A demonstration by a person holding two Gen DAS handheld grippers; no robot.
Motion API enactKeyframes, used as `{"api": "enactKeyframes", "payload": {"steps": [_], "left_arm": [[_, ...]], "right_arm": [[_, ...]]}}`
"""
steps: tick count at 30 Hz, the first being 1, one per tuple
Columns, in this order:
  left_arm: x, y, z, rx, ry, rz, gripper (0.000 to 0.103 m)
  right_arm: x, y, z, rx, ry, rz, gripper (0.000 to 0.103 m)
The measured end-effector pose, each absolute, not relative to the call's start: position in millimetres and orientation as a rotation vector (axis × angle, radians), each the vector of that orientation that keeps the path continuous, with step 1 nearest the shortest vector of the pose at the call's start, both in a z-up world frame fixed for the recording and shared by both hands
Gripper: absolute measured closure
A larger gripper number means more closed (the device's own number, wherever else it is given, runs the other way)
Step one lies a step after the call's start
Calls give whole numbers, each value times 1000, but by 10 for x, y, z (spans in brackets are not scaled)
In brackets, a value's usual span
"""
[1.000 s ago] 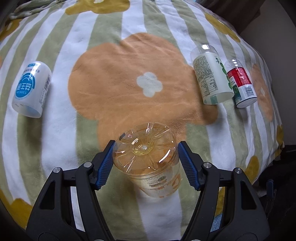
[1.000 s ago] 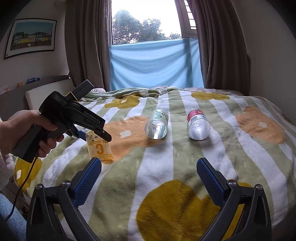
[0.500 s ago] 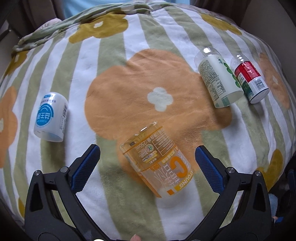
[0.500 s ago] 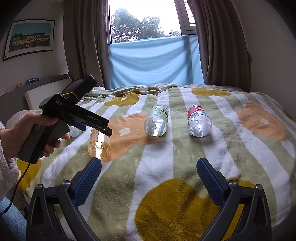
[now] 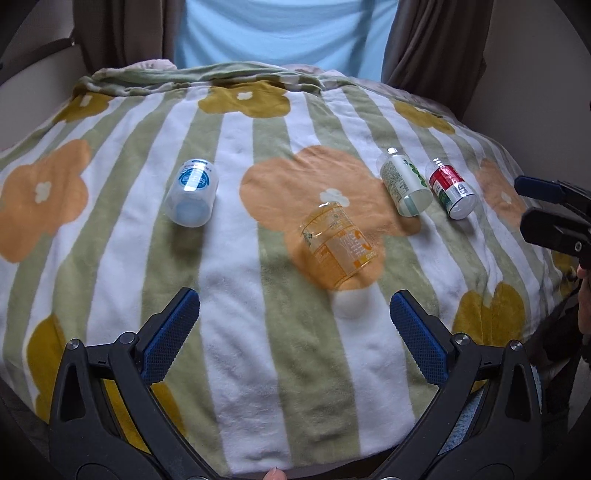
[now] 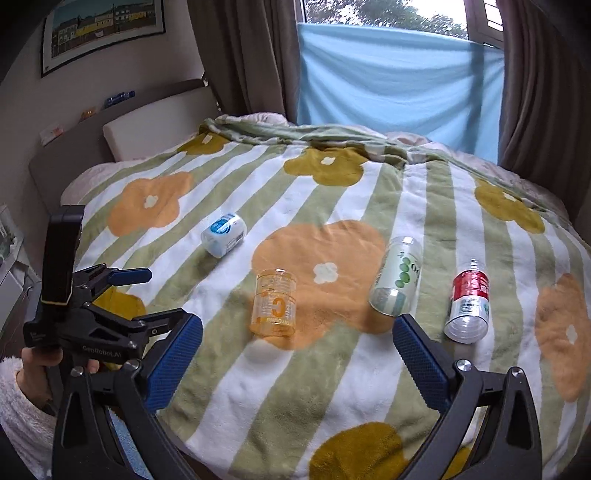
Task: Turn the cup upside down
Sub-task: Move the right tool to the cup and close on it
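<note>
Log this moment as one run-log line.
left claw open, empty | right claw open, empty | orange cup standing on blanket, released

Daylit bedroom: bed [image 6: 332,387] w/ striped floral blanket, brown curtains [image 6: 240,55] flanking window [image 6: 388,14], blue cloth [image 6: 399,74] across it, framed picture [image 6: 101,31] on wall.

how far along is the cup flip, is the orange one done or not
Looks done: the orange cup stands on the blanket with its printed C reading upside down, apart from both grippers. In hand: nothing; the left gripper and right gripper are open and empty. Left: possibly the three cups lying on their sides.
</note>
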State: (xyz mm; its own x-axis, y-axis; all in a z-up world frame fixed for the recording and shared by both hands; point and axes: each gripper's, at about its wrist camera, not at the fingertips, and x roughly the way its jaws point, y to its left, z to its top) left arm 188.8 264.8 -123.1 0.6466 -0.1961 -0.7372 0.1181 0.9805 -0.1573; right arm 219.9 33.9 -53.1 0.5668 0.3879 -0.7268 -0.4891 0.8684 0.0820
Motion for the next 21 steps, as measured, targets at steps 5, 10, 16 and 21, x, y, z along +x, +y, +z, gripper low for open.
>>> {"api": "enactKeyframes", "payload": {"steps": [5,10,16,21], "left_arm": [[1608,2759,-1426,-89,817,-172,0],[1529,2864,-1586,-104,802,-174,0],[1491,2897,-1717,-92,797,-185,0],[1493,2880,-1801,-71,808,-192,0]], "right_arm": [[2767,940,-790,-166,1133,578,0],[3271,1284,-1229,-287,1294,454,0],[3652,1401,-1653,-247,1393,357,0],[3799,1503,-1858,-241,1434,340,13]]}}
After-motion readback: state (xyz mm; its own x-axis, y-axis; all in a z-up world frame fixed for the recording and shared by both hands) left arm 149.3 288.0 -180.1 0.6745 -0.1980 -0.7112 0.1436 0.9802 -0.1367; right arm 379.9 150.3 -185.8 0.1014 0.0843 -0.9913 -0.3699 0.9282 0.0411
